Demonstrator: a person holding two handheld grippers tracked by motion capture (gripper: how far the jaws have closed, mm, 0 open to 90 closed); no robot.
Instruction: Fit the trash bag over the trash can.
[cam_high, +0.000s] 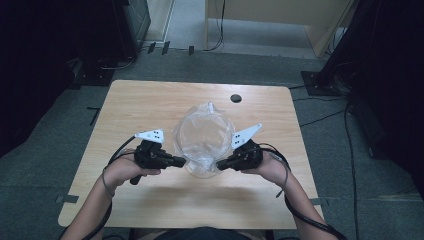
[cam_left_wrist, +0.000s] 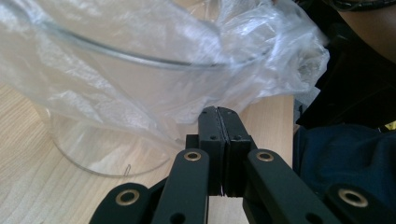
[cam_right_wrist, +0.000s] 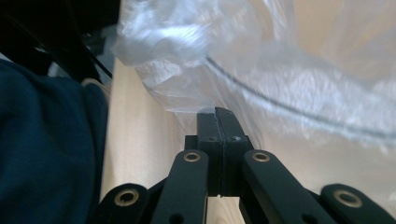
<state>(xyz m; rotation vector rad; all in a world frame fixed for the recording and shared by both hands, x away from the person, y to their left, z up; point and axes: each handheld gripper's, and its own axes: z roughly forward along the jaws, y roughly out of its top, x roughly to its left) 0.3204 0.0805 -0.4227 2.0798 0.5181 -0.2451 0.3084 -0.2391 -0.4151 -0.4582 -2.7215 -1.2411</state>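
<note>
A clear round container (cam_high: 204, 134) stands in the middle of the wooden table (cam_high: 145, 102), with a thin clear plastic bag (cam_high: 210, 109) draped over its rim. My left gripper (cam_high: 182, 161) is at the bag's near left edge, jaws pressed together. In the left gripper view the bag's film (cam_left_wrist: 154, 88) runs down into the shut tips of that gripper (cam_left_wrist: 218, 112), in front of the container wall (cam_left_wrist: 88, 154). My right gripper (cam_high: 220, 164) is at the near right edge. In the right gripper view that gripper (cam_right_wrist: 216, 113) is shut where the bag's crumpled hem (cam_right_wrist: 187, 100) meets its tips.
A dark round cable hole (cam_high: 236, 98) sits near the table's far edge. Beyond the table are a pale wooden cabinet (cam_high: 280, 20), black stands and floor cables (cam_high: 325, 117). The person's dark blue clothing (cam_right_wrist: 42, 140) is close behind the grippers at the near table edge.
</note>
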